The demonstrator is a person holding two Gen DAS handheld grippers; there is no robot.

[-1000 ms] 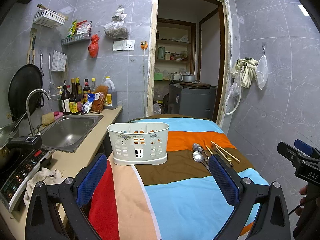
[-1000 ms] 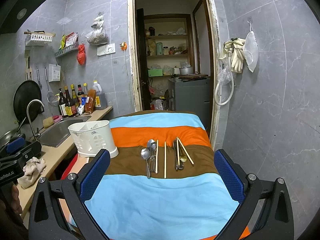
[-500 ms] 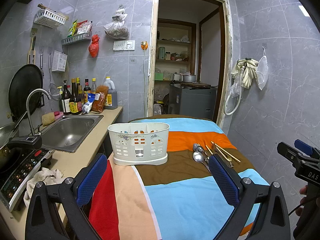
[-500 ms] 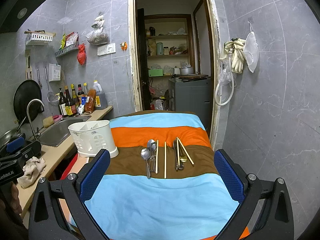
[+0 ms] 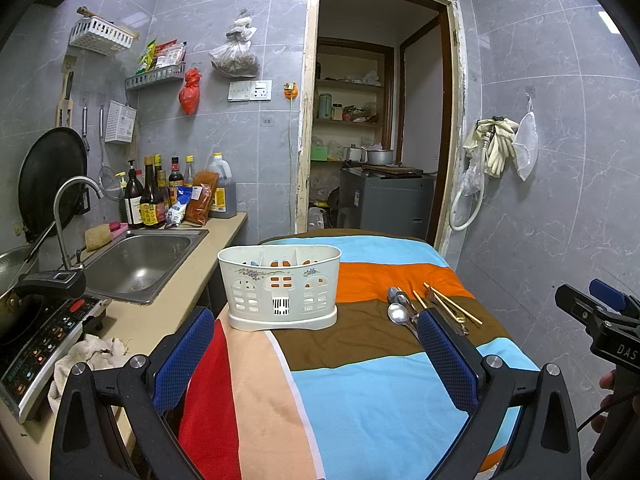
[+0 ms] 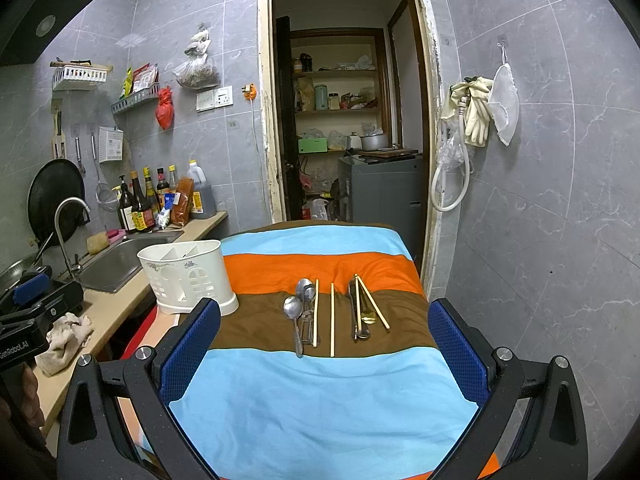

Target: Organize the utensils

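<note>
A white plastic utensil caddy (image 5: 280, 286) (image 6: 188, 274) with divided compartments stands on the left side of a striped cloth-covered table (image 6: 320, 400). Metal spoons (image 6: 298, 312) (image 5: 398, 312) and wooden chopsticks (image 6: 332, 318) (image 5: 452, 304) lie in a row on the brown stripe, with more spoons and chopsticks (image 6: 364, 308) to their right. My left gripper (image 5: 316, 340) is open, held low before the caddy, empty. Equally open and empty, my right gripper (image 6: 324, 340) hovers short of the utensils. The right gripper's body (image 5: 600, 320) shows at the left view's edge.
A counter with a steel sink (image 5: 140, 256), tap, bottles (image 5: 152, 196), an induction cooker (image 5: 40, 340) and a rag (image 5: 88, 356) runs along the left. An open doorway (image 5: 380, 140) leads to a storage room behind the table. Tiled wall with hanging gloves (image 6: 476, 112) on the right.
</note>
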